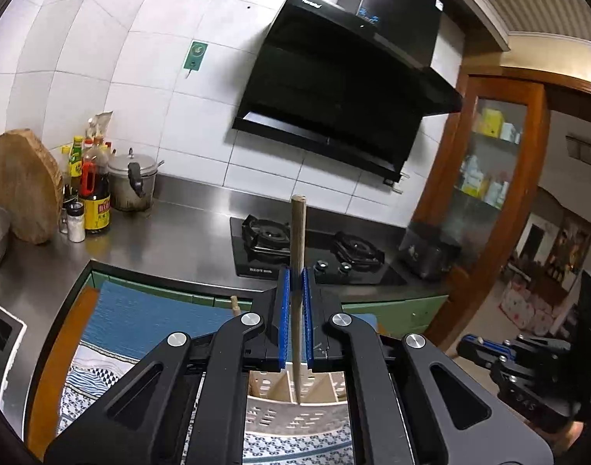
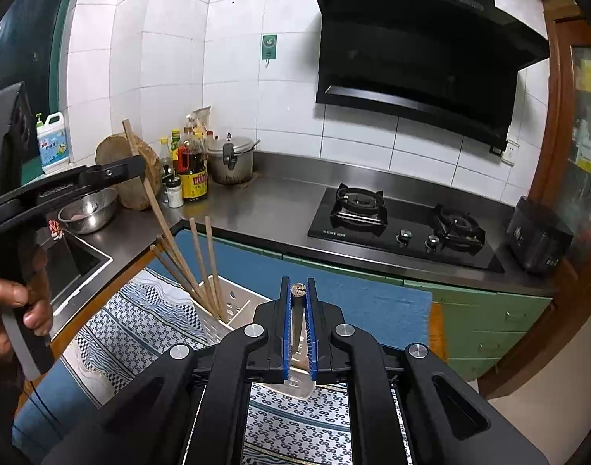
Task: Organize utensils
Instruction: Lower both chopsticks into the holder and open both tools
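A: Item one? A long tan wooden chopstick (image 1: pixel 297 271) is standing upright, tip dipping into the cream perforated plastic utensil holder (image 1: pixel 295 407).

B: Others? Four matching wooden chopsticks (image 2: pixel 202 267) are leaning together in the holder's left compartment.

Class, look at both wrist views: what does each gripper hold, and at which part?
The left gripper clamps a wooden chopstick around mid-shaft. The right gripper clamps a dark-handled utensil just below its top end; its type cannot be told.

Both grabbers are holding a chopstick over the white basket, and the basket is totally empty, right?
Not quite: the white basket isn't empty. The right wrist view shows several chopsticks already standing in it. The left gripper and right gripper each do hold one.
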Available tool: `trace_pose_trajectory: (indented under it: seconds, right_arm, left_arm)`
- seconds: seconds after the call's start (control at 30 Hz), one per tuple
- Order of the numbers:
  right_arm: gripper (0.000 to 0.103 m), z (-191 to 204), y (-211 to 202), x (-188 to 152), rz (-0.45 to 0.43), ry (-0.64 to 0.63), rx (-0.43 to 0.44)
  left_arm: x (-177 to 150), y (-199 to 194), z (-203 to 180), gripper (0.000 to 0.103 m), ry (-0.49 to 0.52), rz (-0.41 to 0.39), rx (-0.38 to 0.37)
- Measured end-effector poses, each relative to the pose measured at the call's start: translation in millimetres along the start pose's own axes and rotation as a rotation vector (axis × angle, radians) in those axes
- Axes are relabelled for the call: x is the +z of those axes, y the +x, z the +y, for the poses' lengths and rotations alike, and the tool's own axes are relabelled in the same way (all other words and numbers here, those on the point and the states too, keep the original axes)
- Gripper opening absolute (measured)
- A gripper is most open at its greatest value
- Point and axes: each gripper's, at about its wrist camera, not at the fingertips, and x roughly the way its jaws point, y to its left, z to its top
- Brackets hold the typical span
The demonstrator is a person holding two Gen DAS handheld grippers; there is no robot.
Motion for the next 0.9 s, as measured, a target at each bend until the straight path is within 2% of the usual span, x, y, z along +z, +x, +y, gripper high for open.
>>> trace_pose_trajectory:
  seconds: [0.3, 0.43, 0.53, 0.7, 0.8, 0.87, 0.9]
  right_arm:
    - [0.007, 1.3, 16.2, -6.1, 0.022, 0.003, 0.01]
    - [0.007, 4.4, 20.7, -9.0, 0.034, 0.0, 0.012]
    - [0.007, 4.7, 24.5, -10.2, 0.045, 0.0, 0.02]
    - [0.012, 3.4, 19.7, -10.5, 0.032, 0.0, 0.014]
    - [0.019, 3.2, 12.0, -10.3, 0.018, 0.002, 0.016]
    - [0.02, 3.6, 3.5, -11.0, 0.007, -0.002, 0.018]
    - [0.021, 4.2, -0.8, -11.9, 0.002, -0.002, 0.02]
  left_arm:
    - [-7.7, 12.0, 15.0, 0.005, 0.004, -0.023, 0.061]
    - [-16.9, 18.3, 4.0, 0.006, 0.088, -0.001, 0.08]
    - [-22.1, 25.8, 1.0, 0.006, 0.098, 0.041, 0.052]
    - [-26.9, 27.6, -5.3, 0.008, 0.143, 0.073, 0.055]
    - [-25.9, 21.9, -7.6, 0.012, 0.141, 0.077, 0.052]
    - [-24.8, 14.9, -11.4, 0.016, 0.153, 0.071, 0.057]
    - [-24.1, 9.7, -14.5, 0.021, 0.161, 0.07, 0.053]
